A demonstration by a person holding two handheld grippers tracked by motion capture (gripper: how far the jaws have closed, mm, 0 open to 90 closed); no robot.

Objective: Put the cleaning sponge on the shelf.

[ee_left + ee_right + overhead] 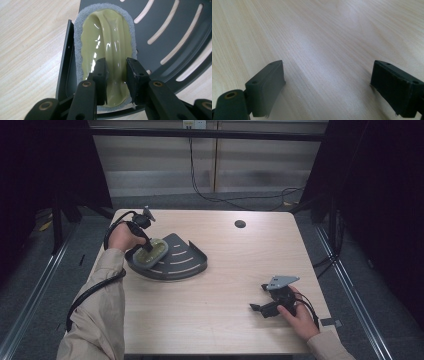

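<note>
A scrubbing pad (157, 249) with an olive-green glossy top and a grey felt rim lies at the left side of a dark grey quarter-round slotted tray (187, 262). My left gripper (148, 246) points down onto it. In the left gripper view the jaws of the left gripper (116, 72) are shut on the raised green ridge of the pad (105, 32), which rests against the tray's (175, 37) upright wall. My right gripper (257, 296) rests low at the table's front right, held by a hand. Its jaws (327, 82) stand wide open over bare wood.
The light wooden table (235, 270) has a round cable hole (240, 224) near its far edge. Cables (235, 200) run across the floor behind the table. Dark frames stand at both sides.
</note>
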